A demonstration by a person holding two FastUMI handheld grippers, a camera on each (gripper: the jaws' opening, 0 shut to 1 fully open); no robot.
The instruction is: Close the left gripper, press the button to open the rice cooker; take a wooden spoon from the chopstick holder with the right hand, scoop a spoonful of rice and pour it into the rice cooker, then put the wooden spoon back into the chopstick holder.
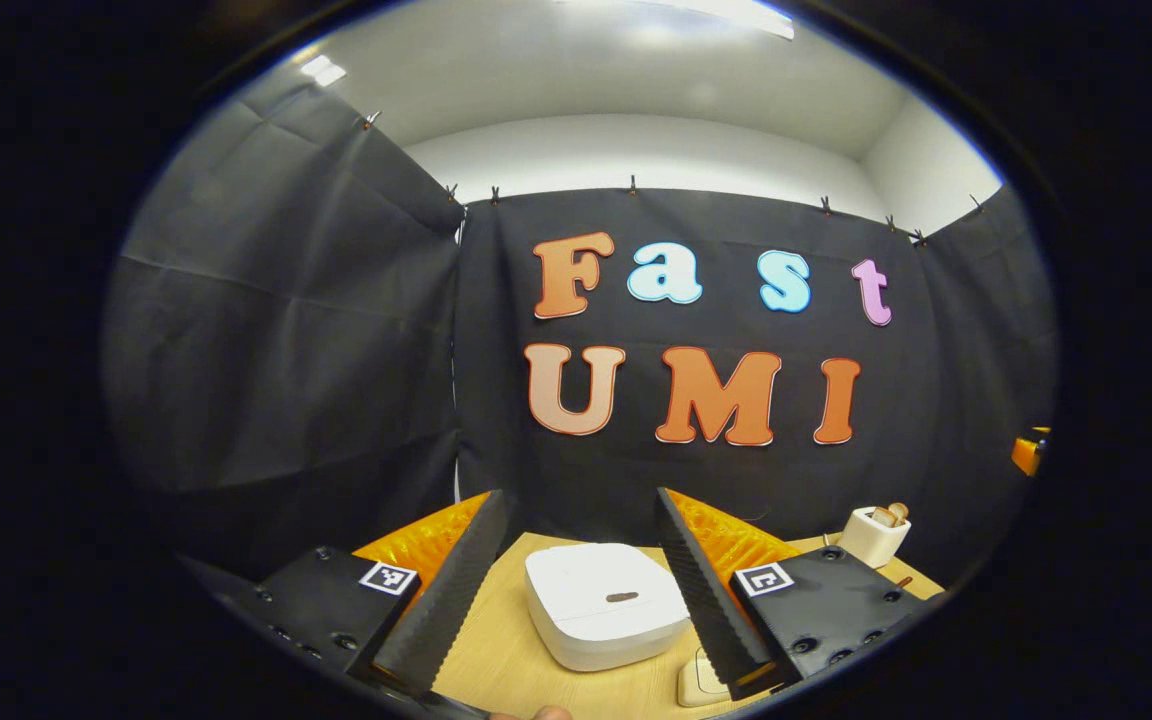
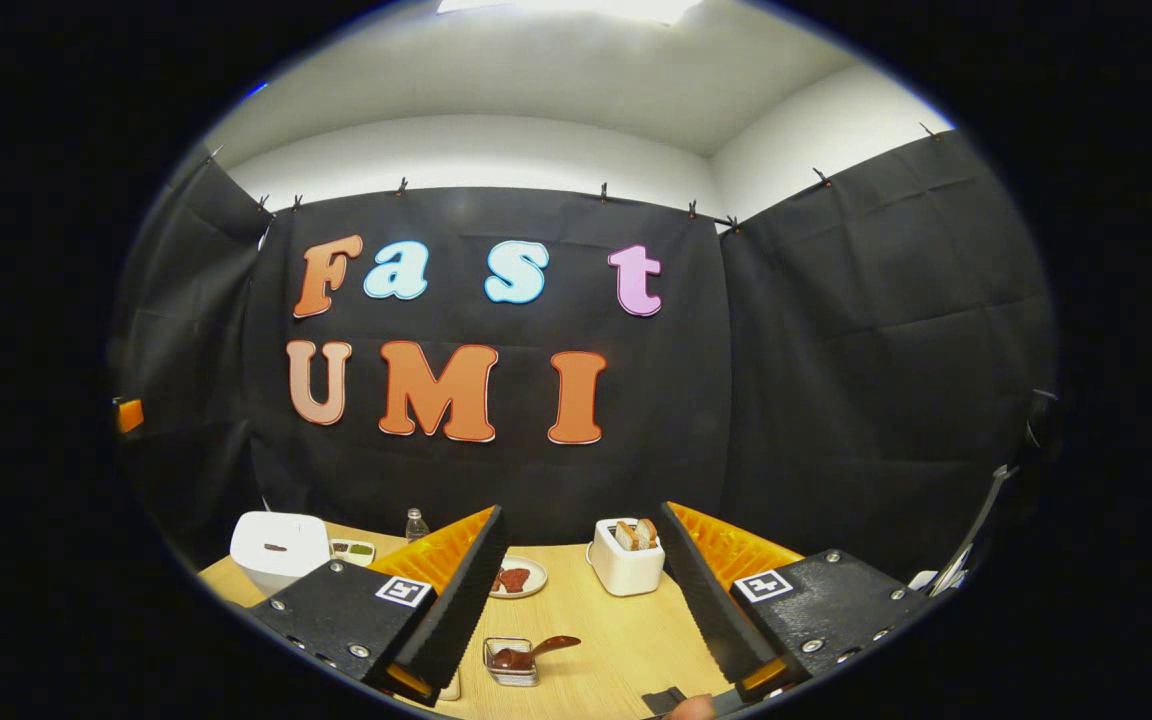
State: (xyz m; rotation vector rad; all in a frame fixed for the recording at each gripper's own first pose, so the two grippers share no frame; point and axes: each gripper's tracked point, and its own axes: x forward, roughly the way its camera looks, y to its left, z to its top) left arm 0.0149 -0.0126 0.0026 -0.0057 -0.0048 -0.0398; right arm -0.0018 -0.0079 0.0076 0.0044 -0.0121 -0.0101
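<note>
Rice cooker (image 1: 604,603) lid shut, jaws spread

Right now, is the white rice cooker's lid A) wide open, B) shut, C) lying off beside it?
B: in the left gripper view the rice cooker sits on the table with its lid flat and closed, framed between the open left gripper.

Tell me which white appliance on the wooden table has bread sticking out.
The boxy white toaster in the middle; the rounded rice cooker is closed.
</note>
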